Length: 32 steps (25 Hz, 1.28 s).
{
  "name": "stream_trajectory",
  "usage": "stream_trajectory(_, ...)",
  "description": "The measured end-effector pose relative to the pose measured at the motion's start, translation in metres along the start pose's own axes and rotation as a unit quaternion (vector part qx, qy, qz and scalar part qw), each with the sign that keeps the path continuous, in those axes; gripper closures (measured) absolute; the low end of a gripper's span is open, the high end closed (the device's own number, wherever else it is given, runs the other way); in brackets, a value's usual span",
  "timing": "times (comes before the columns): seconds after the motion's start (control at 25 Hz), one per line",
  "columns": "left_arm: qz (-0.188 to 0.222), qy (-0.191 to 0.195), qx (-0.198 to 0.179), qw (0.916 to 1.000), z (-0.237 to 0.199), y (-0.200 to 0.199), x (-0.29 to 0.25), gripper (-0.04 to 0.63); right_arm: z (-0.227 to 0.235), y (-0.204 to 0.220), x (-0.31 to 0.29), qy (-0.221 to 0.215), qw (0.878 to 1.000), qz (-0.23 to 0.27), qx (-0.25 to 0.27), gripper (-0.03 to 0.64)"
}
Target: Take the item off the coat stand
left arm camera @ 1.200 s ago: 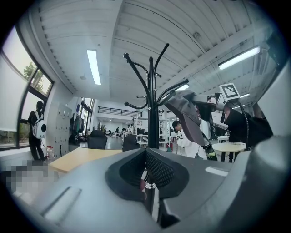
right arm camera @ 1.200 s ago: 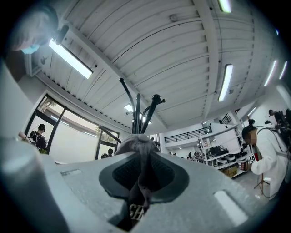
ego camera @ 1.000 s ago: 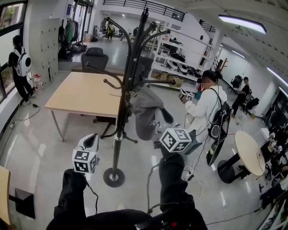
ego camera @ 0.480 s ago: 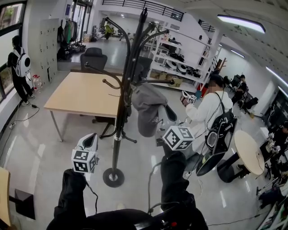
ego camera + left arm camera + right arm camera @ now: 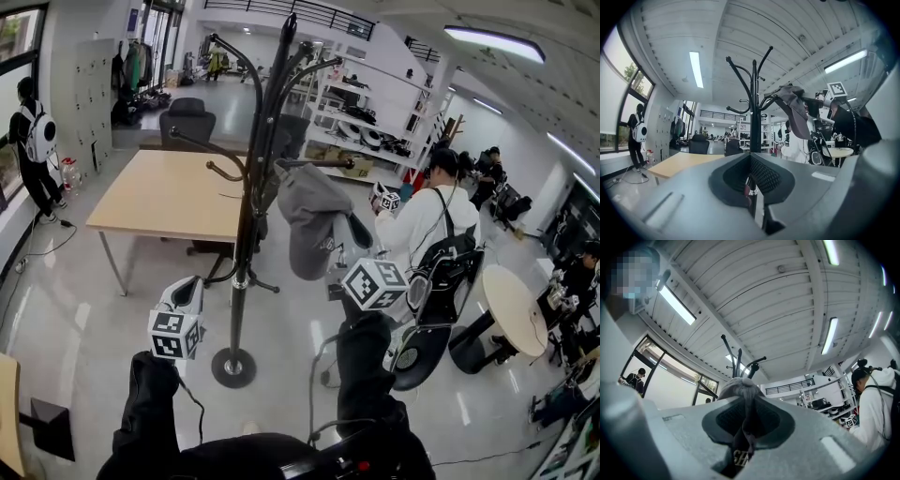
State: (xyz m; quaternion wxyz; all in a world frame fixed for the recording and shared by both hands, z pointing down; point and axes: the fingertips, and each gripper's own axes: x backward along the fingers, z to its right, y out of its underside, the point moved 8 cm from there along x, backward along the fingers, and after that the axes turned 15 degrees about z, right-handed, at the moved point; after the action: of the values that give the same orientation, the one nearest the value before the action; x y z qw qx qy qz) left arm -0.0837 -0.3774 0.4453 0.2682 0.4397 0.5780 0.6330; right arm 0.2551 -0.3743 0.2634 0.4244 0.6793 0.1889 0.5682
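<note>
"Fingers first, please: what are they doing?"

"On the right gripper (image 5: 745, 425), the fingers (image 5: 769, 418) are closed on a fold of grey cloth, and a lettered edge hangs below the pinch. The left gripper (image 5: 752, 187) has its jaws slightly apart with nothing between them. It sits low, to the left of the stand's pole, and is not touching it."

"And the scene, biggest thing down?"

"A tall black coat stand (image 5: 247, 234) rises from a round base on a pale floor, with curved arms branching near the top. Right of its pole hangs a grey cap (image 5: 305, 220). Its crown seems to sit over a nearly level hook arm (image 5: 337, 163) that ends in a knob, while its lower edge is the part being pinched."

"So the cap isn't off yet. What could go wrong?"

"Probably three things. The grip is only on a thin bit of cloth, so a sharp tug could let it slip. Pulling sideways rather than up and outward might snag the crown on the knob. Nothing steadies the pole, so a snag could rock or tip the stand. A person with a backpack (image 5: 427, 225) is just beyond it on that side."
</note>
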Motion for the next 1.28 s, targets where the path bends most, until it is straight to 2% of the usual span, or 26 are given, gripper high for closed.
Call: stream_trajectory(1.28, 0.001, 0.037, 0.006, 0.9993, 0.027, 0.001, 0.001, 0.594, 0.018, -0.057, 0.042, 0.051, 0.997, 0.040, 0.033, 0.571)
